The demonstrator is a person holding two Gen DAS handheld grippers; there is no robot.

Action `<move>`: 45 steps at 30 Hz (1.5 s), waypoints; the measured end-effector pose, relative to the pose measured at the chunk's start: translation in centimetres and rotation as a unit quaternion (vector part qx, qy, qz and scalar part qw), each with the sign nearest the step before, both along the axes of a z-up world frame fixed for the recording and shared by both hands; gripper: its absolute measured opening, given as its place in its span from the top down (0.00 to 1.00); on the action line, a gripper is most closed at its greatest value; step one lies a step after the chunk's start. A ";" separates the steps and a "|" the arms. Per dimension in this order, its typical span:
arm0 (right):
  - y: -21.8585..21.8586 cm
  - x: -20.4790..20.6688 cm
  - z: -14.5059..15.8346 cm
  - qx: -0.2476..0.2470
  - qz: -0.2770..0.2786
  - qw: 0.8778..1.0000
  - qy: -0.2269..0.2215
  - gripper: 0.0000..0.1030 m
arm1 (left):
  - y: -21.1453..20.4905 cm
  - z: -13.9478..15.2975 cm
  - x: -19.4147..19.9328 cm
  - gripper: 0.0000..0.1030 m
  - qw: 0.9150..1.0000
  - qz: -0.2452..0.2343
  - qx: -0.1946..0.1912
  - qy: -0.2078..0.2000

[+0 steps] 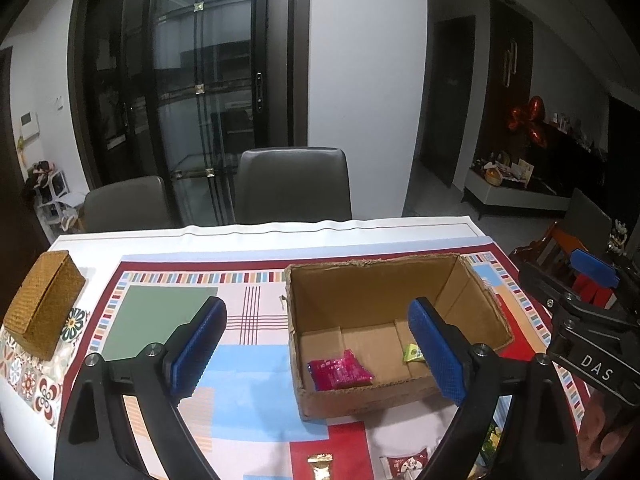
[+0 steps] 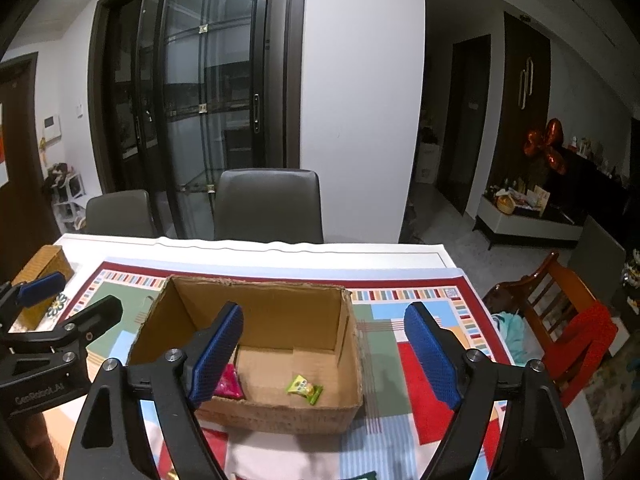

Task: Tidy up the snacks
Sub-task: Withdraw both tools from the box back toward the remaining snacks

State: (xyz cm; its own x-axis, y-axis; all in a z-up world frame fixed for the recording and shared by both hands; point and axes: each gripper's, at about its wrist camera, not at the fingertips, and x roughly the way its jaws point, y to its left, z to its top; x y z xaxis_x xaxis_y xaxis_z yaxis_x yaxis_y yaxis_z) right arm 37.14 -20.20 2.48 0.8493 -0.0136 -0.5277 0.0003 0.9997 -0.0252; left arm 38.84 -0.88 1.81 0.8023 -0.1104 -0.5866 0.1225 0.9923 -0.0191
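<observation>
Left claw: I see my left gripper point(image 1: 316, 354) spread wide with nothing between its blue pads point(image 1: 196, 350); it hangs above the patterned tablecloth point(image 1: 168, 312).
Right claw: my right gripper point(image 2: 324, 354) is equally wide open and holds nothing.
Cardboard box: the open cardboard box point(image 1: 472, 300) sits on the cloth; in my left view it lies at 1 o'clock from the claw's gap, in my right view dead ahead at 12 o'clock, between the pads.
Pink packet: a pink snack packet point(image 1: 340, 370) lies on the box floor, near the front-left corner, just right of my left claw's centre; my right claw's left pad hides part of it.
Green candy: a small green wrapped candy point(image 2: 304, 388) rests on the box floor, well apart from the pink packet, at 6 o'clock below my right claw's gap.
Loose snacks: a gold-wrapped snack point(image 1: 320, 466) and a red-and-white packet point(image 1: 404, 466) lie on the cloth in front of the box, at 6 o'clock in my left view.
Wicker box: a woven box point(image 1: 44, 304) stands at 9 o'clock, well apart.
</observation>
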 end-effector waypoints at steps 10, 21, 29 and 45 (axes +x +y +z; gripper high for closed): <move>-0.3 -1.6 0.4 0.005 -0.017 1.000 -0.005 0.08 | 0.4 0.5 -1.9 0.03 1.000 0.010 0.004 -0.013; -0.7 -4.3 -0.5 0.001 -0.036 0.999 0.005 0.08 | 0.7 0.0 -4.1 0.00 1.000 0.018 0.006 -0.006; -1.5 -5.6 -1.0 0.011 -0.049 0.999 0.019 0.08 | 0.4 -0.5 -5.3 0.00 1.000 0.021 0.004 0.003; -0.7 -8.9 -3.1 0.003 -0.064 0.997 0.035 0.08 | 0.9 -4.1 -8.1 0.00 0.999 0.026 0.006 0.032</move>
